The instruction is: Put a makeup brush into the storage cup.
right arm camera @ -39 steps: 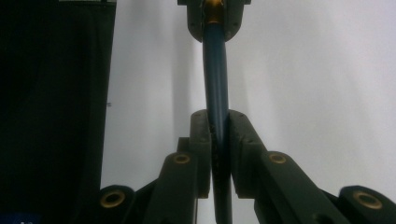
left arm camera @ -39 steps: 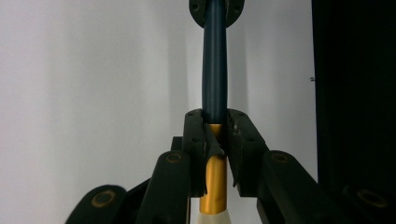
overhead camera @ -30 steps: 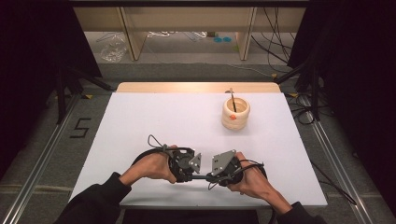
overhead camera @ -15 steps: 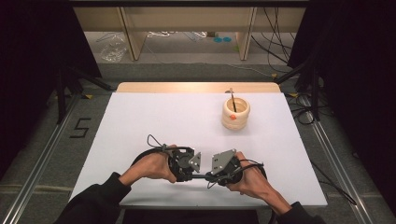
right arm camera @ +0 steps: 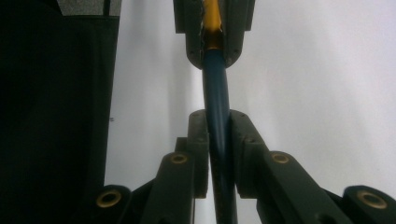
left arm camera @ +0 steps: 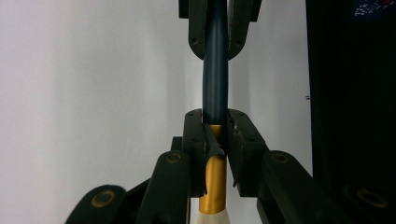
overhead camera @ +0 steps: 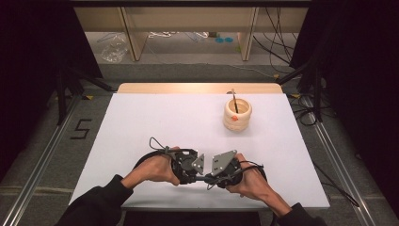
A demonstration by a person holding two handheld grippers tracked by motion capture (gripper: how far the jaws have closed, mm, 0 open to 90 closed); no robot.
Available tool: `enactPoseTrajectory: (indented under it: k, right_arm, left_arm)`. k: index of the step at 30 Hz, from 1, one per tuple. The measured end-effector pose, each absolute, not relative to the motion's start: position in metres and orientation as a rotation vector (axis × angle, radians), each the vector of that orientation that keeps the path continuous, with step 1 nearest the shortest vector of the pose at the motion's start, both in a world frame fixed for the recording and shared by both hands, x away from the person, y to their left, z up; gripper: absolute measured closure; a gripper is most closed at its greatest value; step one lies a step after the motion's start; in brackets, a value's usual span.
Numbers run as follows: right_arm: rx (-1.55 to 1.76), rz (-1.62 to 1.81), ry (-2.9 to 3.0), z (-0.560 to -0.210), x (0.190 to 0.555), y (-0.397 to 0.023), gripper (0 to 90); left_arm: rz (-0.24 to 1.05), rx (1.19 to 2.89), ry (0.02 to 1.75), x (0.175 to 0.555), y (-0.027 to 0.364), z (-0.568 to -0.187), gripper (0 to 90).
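Your left gripper [overhead camera: 200, 175] clamps the brush [left arm camera: 215, 88] at its gold ferrule, near the white table's [overhead camera: 155, 122] front edge. Your right gripper [overhead camera: 210, 181] grips its dark blue handle. The wooden pot [overhead camera: 237, 115] stands well apart, far right.

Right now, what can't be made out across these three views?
- Dark blue brush handle with gold ferrule: its pale tip runs off the bottom edge of the left gripper view; its far end is hidden in the jaws in the right gripper view.
- High view: the same brush is hidden by both hands and both grippers.
- Cream ringed wooden pot: its inside is too small to read; the thin dark stick in it can't be identified.
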State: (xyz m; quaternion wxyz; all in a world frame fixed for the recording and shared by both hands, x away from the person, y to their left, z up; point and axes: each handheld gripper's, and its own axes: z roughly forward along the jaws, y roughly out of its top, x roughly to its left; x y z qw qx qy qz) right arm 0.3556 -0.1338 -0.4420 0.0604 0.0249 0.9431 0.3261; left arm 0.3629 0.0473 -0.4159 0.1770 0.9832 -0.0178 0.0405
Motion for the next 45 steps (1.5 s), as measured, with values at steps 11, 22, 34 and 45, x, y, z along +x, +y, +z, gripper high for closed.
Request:
enactPoseTrajectory:
  k: [11,22,34,45]
  right_arm:
    - [0.064,0.971,2.863,-0.4441,0.3552,-0.1334,81.0]
    - [0.078,1.025,2.856,-0.4441,0.3551,-0.1321,80.2]
    - [0.046,1.031,2.837,-0.4407,0.3534,-0.1342,80.6]
    - [0.062,1.043,2.822,-0.4377,0.3554,-0.1399,80.7]
  left_arm:
    - [0.113,2.778,-0.053,0.3615,0.0472,-0.4156,78.1]
    - [0.099,2.757,-0.047,0.3606,0.046,-0.4145,78.1]
    - [0.1,2.732,-0.053,0.3621,0.0479,-0.4134,77.5]
    - [0.107,2.729,-0.069,0.3679,0.0547,-0.4189,72.2]
